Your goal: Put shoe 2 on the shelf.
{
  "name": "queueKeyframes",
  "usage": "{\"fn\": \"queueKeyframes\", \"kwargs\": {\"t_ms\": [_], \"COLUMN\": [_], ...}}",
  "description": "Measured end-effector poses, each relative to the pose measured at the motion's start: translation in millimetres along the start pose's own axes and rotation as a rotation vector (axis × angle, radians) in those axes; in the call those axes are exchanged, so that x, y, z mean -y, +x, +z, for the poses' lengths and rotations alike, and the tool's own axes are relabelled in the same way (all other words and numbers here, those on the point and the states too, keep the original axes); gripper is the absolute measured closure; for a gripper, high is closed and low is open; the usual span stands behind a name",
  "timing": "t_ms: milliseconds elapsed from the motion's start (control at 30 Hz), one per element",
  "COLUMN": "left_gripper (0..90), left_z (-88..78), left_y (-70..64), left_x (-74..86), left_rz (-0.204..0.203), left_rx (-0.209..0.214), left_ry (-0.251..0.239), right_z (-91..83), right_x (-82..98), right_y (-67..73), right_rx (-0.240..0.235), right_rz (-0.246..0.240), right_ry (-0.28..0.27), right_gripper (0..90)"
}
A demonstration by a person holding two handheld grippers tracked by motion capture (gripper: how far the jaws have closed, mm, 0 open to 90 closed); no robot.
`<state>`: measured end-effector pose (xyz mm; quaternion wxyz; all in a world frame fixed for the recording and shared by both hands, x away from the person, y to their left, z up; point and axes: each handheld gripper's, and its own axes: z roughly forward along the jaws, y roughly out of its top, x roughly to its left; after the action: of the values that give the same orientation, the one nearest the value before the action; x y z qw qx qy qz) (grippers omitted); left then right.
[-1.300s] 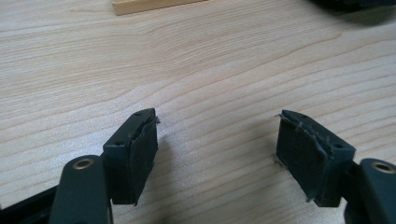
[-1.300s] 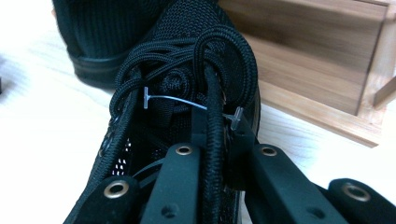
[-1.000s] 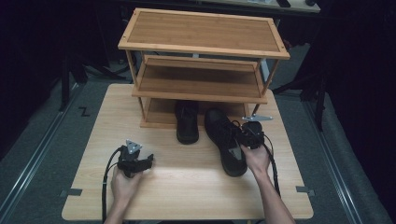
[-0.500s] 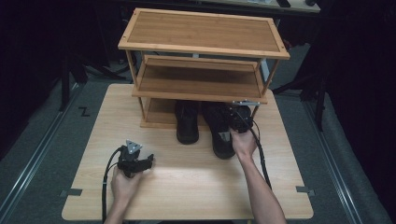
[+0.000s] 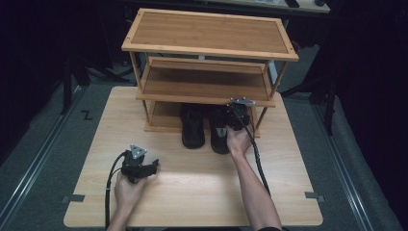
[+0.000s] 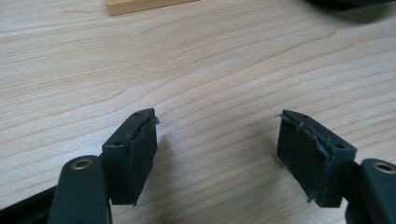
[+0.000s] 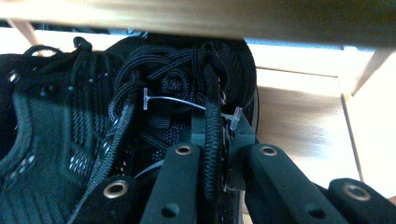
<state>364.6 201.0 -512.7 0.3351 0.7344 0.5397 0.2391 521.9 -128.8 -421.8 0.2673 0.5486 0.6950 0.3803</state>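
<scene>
Right tongs [image 7: 215,154] pinch the second shoe [image 5: 220,131] by its collar, half under the rack's [image 5: 207,48] bottom shelf beside its mate [image 5: 192,127]; left tongs [image 6: 217,149] gape idle. Nearly done, I reckon.

Both forearms are bare, with no sleeves in the high view. The left tongs [image 5: 139,166] are black, topped by a grey three-cornered plate, and a black cable trails from them. Up close, their rectangular pads [image 6: 140,156] show frayed edges (small screw holes too). The right tongs [image 7: 219,175] have black arms with brass-ringed rivets, and a black cable as well.
</scene>
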Motion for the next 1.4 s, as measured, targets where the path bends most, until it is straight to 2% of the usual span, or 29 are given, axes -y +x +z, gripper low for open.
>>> {"fn": "queueKeyframes", "kwargs": {"t_ms": [133, 467, 567, 733, 833, 967, 1133, 1233, 1300, 1400], "left_gripper": [29.1, 29.1, 29.1, 29.2, 29.5, 29.8, 31.0, 31.9, 33.5, 34.8], "left_z": [0.0, 0.0, 0.0, 0.0, 0.0, 0.3, 2.2, 5.9, 7.4, 8.0], "left_y": [0.0, -0.3, -0.4, -0.4, -0.3, -0.2, -2.2, -6.9, -11.3, -17.9], "left_x": [0.0, 0.0, 0.0, -0.1, -0.1, -0.3, -2.3, -8.2, -14.1, -28.2], "left_rz": [0.000, 0.004, 0.004, 0.005, 0.002, 0.004, 0.008, 0.016, 0.020, 0.033], "left_rx": [0.000, 0.004, 0.004, 0.005, 0.005, 0.006, 0.007, 0.030, 0.042, 0.038], "left_ry": [0.000, 0.001, 0.001, 0.001, 0.000, 0.000, -0.002, 0.008, -0.006, -0.031], "right_z": [6.0, 13.2, 15.2, 18.9, 19.9, 19.0, 16.7, 11.5, 5.4, -8.7], "right_x": [0.2, 0.2, 0.0, 1.7, 1.3, -0.4, -1.2, -1.3, -1.9, -2.8], "right_y": [3.3, 12.4, 15.5, 21.8, 20.0, 13.5, 9.6, 6.6, 4.3, -0.7], "right_rx": [0.022, 0.045, 0.065, 0.086, 0.088, 0.076, 0.050, 0.048, 0.049, 0.041], "right_rz": [0.029, 0.055, 0.035, -0.047, -0.083, -0.075, -0.075, -0.081, -0.088, -0.100], "right_ry": [-0.013, -0.052, -0.065, -0.092, -0.105, -0.109, -0.085, -0.068, -0.072, -0.090], "right_gripper": [85.2, 84.9, 83.9, 79.0, 74.6, 71.5, 64.0, 59.6, 58.6, 59.2]}}
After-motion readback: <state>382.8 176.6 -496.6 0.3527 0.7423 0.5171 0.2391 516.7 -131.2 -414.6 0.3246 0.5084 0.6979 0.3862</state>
